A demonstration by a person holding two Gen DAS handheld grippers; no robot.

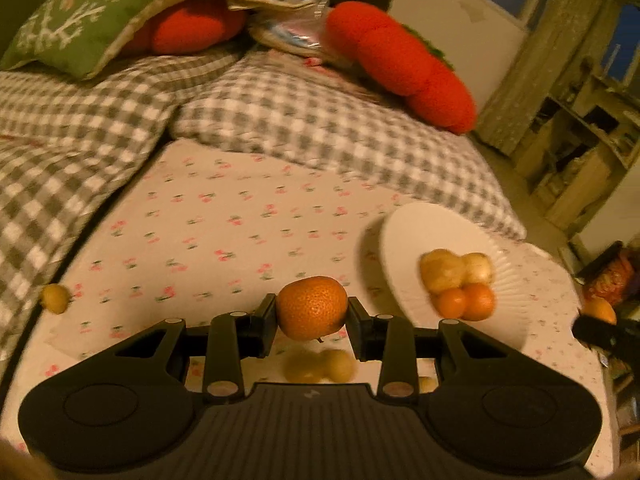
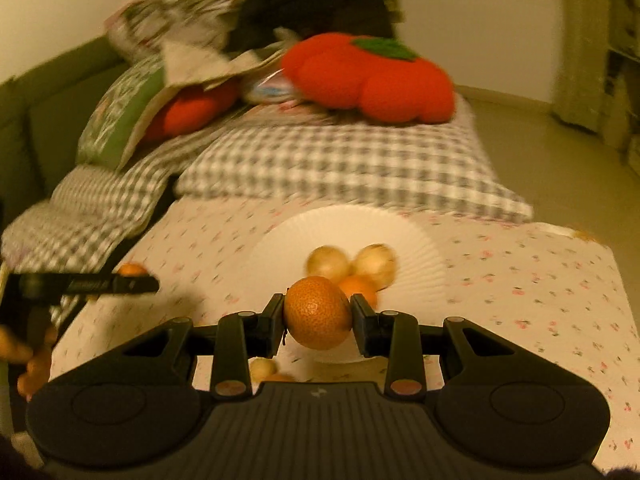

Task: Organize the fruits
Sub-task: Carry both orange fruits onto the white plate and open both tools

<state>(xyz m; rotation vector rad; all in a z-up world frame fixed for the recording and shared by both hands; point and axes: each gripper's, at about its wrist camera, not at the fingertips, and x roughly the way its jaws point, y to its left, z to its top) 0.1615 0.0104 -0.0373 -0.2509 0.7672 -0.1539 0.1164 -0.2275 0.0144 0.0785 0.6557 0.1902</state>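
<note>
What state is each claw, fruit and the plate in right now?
Left claw: shut on an orange.
Right claw: shut on another orange.
Plate: on the flowered cloth, holding four fruits.
Small yellow fruit: loose at the cloth's left edge.

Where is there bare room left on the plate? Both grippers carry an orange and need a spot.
The white plate is bare across its far and right parts, toward the checked blanket. Its near edge is crowded with a fruit cluster, just beyond the right gripper's orange.

Dim warm yellow light, motion blur, fisheye-bent edges
</note>
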